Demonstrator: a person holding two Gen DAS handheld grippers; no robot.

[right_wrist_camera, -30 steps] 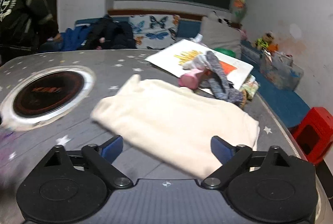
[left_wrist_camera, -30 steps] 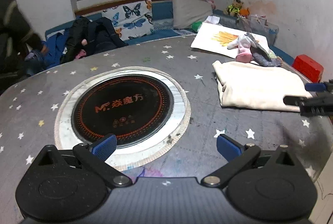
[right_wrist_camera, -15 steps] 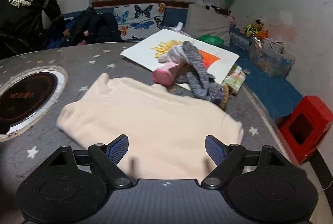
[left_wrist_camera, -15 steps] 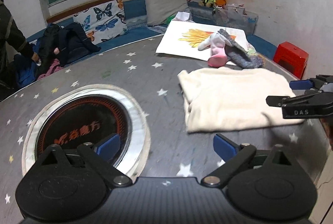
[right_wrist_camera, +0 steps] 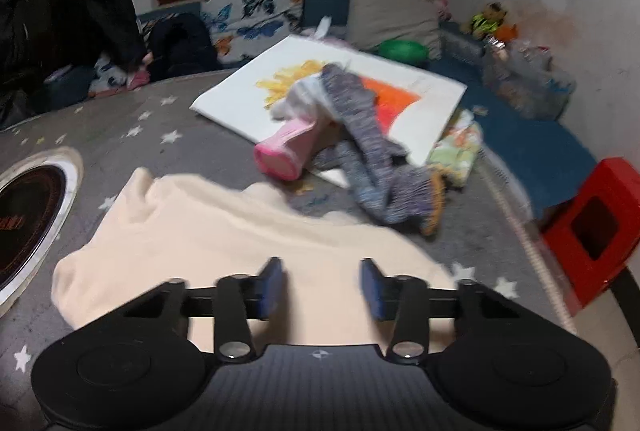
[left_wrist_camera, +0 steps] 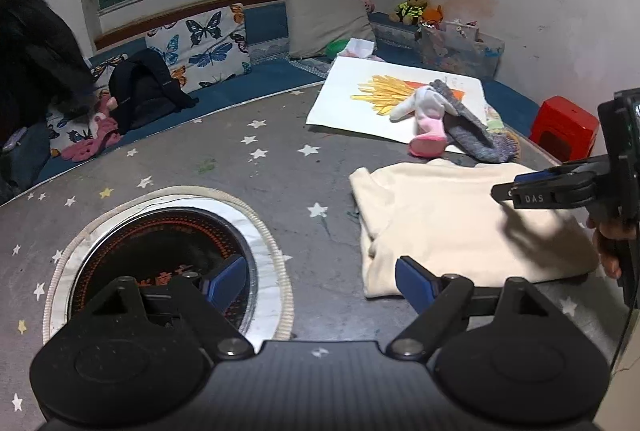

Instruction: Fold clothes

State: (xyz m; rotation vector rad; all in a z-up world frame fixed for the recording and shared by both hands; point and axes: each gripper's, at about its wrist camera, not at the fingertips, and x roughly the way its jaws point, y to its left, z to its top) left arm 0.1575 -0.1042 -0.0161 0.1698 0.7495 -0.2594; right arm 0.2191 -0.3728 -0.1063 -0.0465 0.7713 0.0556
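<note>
A folded cream garment [left_wrist_camera: 460, 223] lies flat on the grey star-patterned table [left_wrist_camera: 260, 171]; it also shows in the right wrist view [right_wrist_camera: 208, 231]. My left gripper [left_wrist_camera: 320, 281] is open and empty, low over the table at the garment's near left corner. My right gripper [right_wrist_camera: 322, 289] is open, its jaws narrower than before, hovering over the garment's near edge. It shows from the side in the left wrist view [left_wrist_camera: 560, 191], above the garment's right end.
A round induction cooktop [left_wrist_camera: 160, 255] is set into the table on the left. Behind the garment lie a pink-and-white sock [right_wrist_camera: 292, 143], a grey knit sock [right_wrist_camera: 372, 167] and a white board with a fries picture [right_wrist_camera: 400, 87]. A red stool [right_wrist_camera: 592, 231] stands off the table's right edge.
Both grippers have swung right, toward the cream garment. The right gripper's jaws have narrowed and it has come lower over the garment. The garment has not moved.
</note>
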